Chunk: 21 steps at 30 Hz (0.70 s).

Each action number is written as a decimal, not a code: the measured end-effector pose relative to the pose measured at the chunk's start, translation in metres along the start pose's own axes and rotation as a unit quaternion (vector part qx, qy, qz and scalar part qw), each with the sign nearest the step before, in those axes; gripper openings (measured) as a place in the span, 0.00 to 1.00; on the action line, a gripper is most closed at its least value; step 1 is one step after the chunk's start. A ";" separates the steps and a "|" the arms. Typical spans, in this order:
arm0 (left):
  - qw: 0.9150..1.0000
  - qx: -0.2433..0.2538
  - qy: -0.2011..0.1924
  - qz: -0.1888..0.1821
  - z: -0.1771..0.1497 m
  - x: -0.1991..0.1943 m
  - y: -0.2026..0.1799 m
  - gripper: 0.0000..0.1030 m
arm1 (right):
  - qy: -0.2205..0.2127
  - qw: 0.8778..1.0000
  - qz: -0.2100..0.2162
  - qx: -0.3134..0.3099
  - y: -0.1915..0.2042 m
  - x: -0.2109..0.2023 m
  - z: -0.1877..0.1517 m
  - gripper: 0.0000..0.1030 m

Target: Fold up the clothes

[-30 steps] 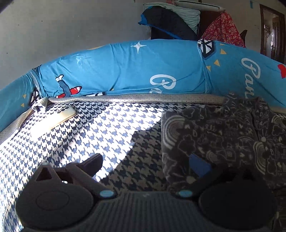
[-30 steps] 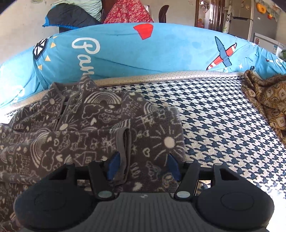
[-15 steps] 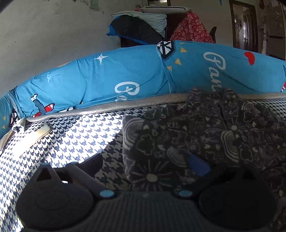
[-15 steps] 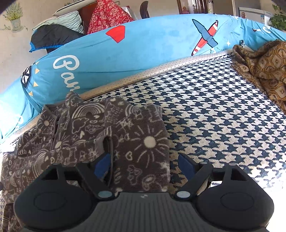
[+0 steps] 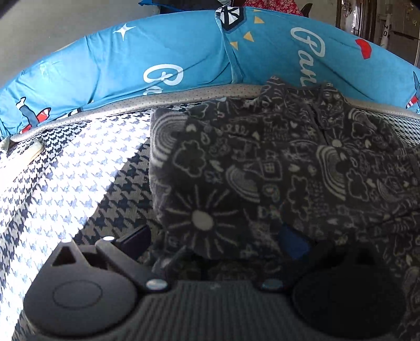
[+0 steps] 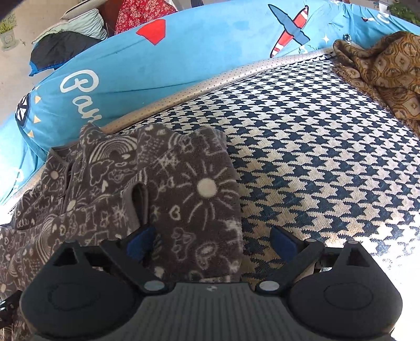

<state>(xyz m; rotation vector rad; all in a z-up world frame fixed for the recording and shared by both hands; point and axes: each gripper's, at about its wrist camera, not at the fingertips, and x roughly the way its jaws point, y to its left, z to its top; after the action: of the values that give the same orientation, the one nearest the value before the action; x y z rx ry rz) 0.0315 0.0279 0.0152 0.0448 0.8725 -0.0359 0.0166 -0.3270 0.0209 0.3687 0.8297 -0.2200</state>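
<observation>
We see a grey fleece top [image 5: 262, 168] printed with white doodles lying on a bed covered in a navy and cream houndstooth sheet [image 6: 328, 157], its far edge up against a long blue bolster [image 5: 157, 60] with white lettering and cartoon planes. Behind the bolster, piled bedding [image 6: 65, 44] and a red flowered cloth [image 6: 141, 13] sit against a pale wall. A crumpled brown patterned cloth [image 6: 388, 70] lies at the right side of the bed, well apart from the top. At the left edge, a pale flat object [image 5: 32, 152] rests near the bolster; we cannot tell what it is. The left gripper [image 5: 212, 244] sits low over the near left corner of the top, its jaws wide apart with fleece lying between them. The right gripper [image 6: 212, 244] sits over the near right edge of the top, its jaws also spread wide, the left finger [image 6: 139, 241] against a fold, the right one over bare sheet. Compared with a second ago, both grippers have shifted inward along the top, the right jaws have spread from a narrower gap, and the pale object has slid toward the frame edge.
</observation>
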 end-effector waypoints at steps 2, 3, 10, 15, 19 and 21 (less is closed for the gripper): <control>1.000 -0.009 0.006 -0.005 0.000 0.002 0.003 1.00 | 0.004 1.000 0.014 0.010 -0.001 0.001 0.000 0.94; 1.000 -0.013 0.008 -0.008 0.000 0.002 0.004 1.00 | 0.005 0.999 0.027 0.018 -0.002 0.000 0.000 0.94; 1.000 -0.014 0.010 -0.010 0.000 0.002 0.006 1.00 | 0.027 0.989 0.117 0.089 -0.012 0.001 0.000 0.95; 1.000 -0.019 0.014 -0.014 0.001 0.003 0.007 1.00 | 0.022 0.985 0.113 0.131 -0.025 -0.005 0.005 0.94; 1.000 -0.018 0.014 -0.014 0.001 0.003 0.007 1.00 | 0.019 0.984 0.105 0.142 -0.033 -0.011 0.008 0.94; 1.000 -0.016 0.012 -0.013 0.001 0.003 0.007 1.00 | 0.022 0.984 0.100 0.148 -0.036 -0.011 0.008 0.94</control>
<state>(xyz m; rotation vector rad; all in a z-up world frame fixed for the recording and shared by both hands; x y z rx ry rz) 0.0340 0.0347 0.0139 0.0032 0.8982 -0.0455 0.0033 -0.3629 0.0258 0.7354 0.7985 -0.1479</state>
